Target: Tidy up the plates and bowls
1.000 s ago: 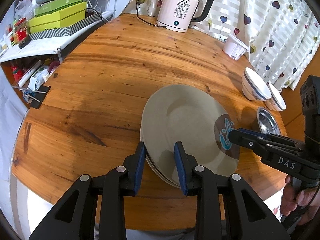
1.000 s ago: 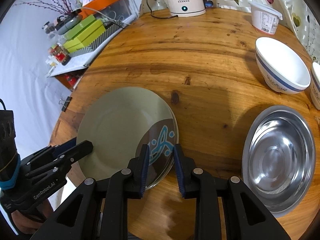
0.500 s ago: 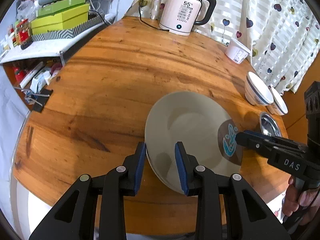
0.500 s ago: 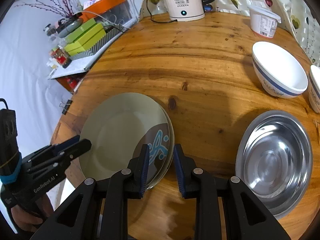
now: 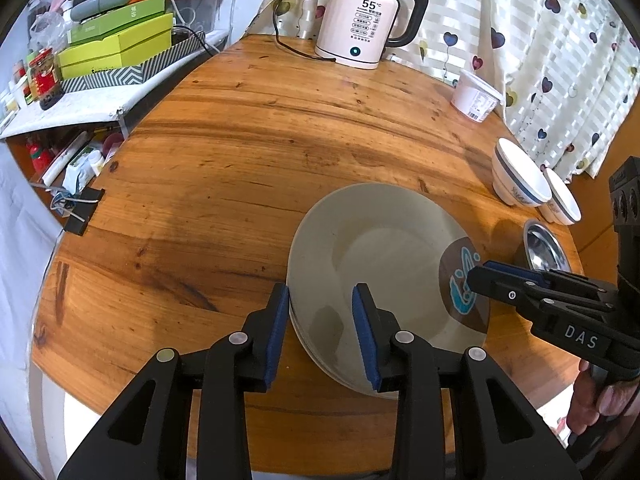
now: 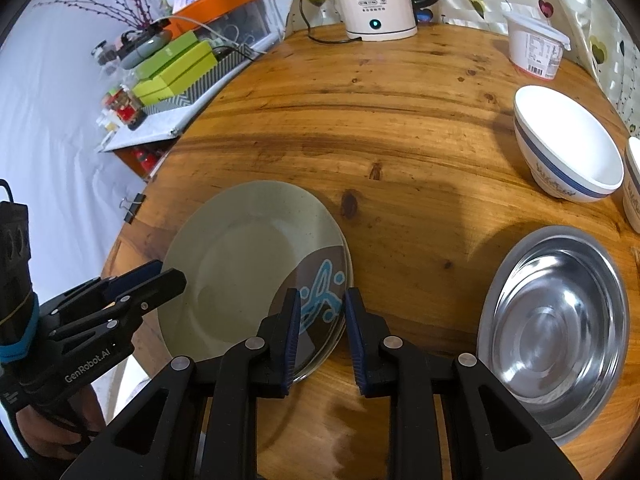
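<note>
A short stack of grey-green plates (image 5: 380, 264) (image 6: 240, 264), with a brown patch and a blue pattern on the top one, lies on the round wooden table (image 5: 240, 152). My left gripper (image 5: 320, 320) straddles the stack's left rim with one finger outside it and one over the plate. Its jaws are opening and the pads do not press. My right gripper (image 6: 322, 324) straddles the opposite rim at the brown patch. Its jaws are closing, with a gap still showing. A steel bowl (image 6: 556, 328) and two white bowls with blue bands (image 6: 568, 148) (image 6: 634, 184) stand to the right.
A white electric kettle (image 5: 360, 16) with its cord and a lidded white tub (image 5: 476, 94) stand at the far edge by the curtain. Green boxes (image 5: 116, 48) and clutter fill a shelf on the left. A hand (image 5: 600, 400) holds the right gripper's handle.
Both grippers stay at the plates' rims and the views only wobble slightly. The left jaws look a touch wider and the right jaws a touch narrower.
</note>
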### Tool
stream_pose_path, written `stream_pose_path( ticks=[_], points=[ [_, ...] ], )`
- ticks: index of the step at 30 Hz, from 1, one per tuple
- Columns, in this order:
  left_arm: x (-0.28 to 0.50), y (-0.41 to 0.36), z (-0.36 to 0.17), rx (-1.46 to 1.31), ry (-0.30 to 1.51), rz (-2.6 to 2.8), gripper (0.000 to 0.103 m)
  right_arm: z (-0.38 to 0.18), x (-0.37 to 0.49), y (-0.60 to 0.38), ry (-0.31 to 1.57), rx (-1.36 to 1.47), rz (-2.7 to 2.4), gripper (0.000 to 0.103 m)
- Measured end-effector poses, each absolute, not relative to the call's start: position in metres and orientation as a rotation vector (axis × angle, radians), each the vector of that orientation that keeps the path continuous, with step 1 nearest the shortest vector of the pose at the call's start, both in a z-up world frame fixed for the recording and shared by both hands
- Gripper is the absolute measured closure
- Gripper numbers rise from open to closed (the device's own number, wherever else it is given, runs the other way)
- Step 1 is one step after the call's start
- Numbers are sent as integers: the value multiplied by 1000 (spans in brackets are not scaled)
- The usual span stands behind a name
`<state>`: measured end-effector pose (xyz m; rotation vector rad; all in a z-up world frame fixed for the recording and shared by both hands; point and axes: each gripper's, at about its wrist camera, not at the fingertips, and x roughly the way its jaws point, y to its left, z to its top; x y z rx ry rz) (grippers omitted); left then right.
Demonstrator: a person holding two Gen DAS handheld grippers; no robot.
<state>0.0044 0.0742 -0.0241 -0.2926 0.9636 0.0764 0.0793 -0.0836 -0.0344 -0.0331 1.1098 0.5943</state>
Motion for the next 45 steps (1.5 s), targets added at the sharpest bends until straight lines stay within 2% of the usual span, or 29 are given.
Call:
stream_pose_path(
  ticks=[32, 39, 45],
  points=[
    [-11, 68, 0, -283, 898, 93, 69, -14, 59, -99, 1035, -50, 683, 80],
    [-12, 59, 3, -276, 893, 66, 69, -9, 49, -103, 1000, -54, 717, 72],
    [-10, 48, 3, -273, 904, 26, 69, -6, 44, -109, 981, -61, 723, 71]
  ],
)
